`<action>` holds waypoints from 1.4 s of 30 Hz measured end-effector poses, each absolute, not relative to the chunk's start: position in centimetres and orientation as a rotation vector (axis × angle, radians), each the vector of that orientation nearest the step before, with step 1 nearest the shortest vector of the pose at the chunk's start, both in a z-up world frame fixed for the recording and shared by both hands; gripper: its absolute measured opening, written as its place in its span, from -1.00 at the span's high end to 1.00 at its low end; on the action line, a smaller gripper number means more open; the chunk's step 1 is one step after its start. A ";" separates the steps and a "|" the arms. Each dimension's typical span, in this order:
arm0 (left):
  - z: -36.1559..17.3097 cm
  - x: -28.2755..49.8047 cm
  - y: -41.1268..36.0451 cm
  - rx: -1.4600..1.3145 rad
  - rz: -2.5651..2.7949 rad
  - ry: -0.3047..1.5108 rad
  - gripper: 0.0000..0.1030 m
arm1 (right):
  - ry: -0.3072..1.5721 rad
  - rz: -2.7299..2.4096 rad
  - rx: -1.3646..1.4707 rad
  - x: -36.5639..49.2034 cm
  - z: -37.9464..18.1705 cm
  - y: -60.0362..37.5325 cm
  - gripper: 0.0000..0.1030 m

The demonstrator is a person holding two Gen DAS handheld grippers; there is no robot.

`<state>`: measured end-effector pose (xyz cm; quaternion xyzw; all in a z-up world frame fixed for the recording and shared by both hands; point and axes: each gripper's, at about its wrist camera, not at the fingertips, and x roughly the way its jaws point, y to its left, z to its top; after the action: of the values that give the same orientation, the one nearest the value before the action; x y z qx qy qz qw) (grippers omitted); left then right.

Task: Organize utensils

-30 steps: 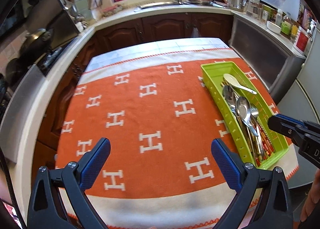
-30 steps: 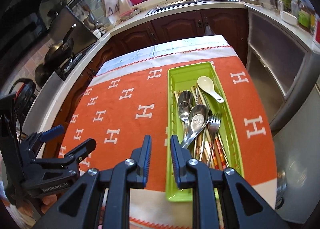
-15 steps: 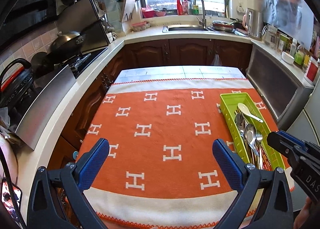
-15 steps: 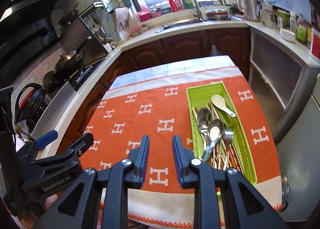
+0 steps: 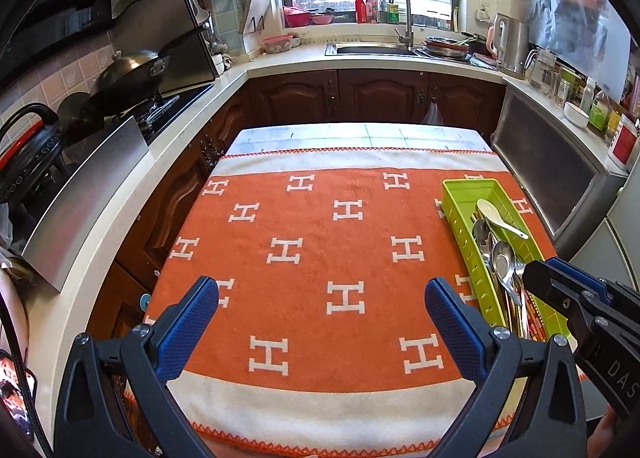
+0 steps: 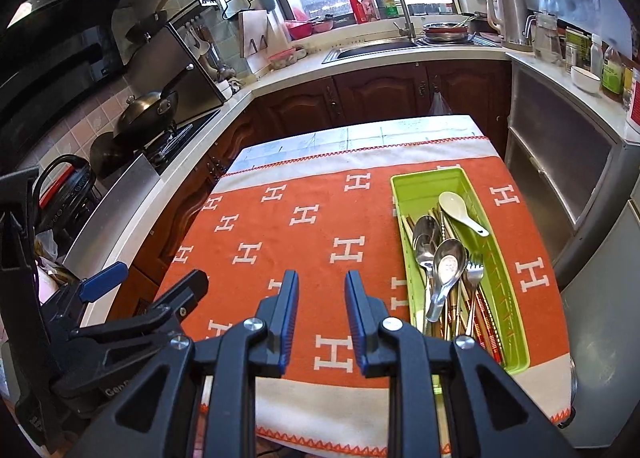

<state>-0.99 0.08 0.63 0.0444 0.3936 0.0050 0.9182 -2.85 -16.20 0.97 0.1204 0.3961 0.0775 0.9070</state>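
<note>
A lime-green utensil tray [image 5: 460, 194] [image 6: 424, 178] lies on the right side of the orange towel. In it are a white ceramic spoon [image 6: 460, 208] [image 5: 498, 216], metal spoons [image 6: 444, 262] [image 5: 502, 262], a fork [image 6: 474, 270] and chopsticks [image 6: 480, 318], all lengthwise. My left gripper [image 5: 322, 290] hangs wide open above the towel's near middle, holding nothing. My right gripper [image 6: 322, 282] is open with a narrower gap and nothing between its pads, above the towel just left of the tray. Each gripper shows at the edge of the other's view.
The orange towel with white H marks [image 5: 304, 218] covers a small table in a kitchen. A counter with a wok [image 5: 128, 66] and stove runs along the left, a sink [image 5: 372, 48] at the back, and cabinets and a kettle [image 5: 510, 44] on the right.
Both grippers have drawn back and up from the table, so the tray looks smaller and more of the kitchen shows. The right gripper's jaws stand slightly wider than before.
</note>
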 end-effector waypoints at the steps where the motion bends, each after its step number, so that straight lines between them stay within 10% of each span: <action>1: 0.6 -1.0 0.1 0.090 0.009 0.808 -0.98 | 0.818 0.160 0.247 -2.8 1.0 -16.1 0.54; 42: -0.6 -1.4 2.5 0.040 0.047 0.820 -0.98 | 0.836 0.177 0.246 -3.1 0.6 -14.2 0.54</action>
<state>-1.35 2.49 -0.56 0.0196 0.3984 0.0230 0.9167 -3.08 -14.23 0.60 0.1190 0.4045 0.0854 0.9027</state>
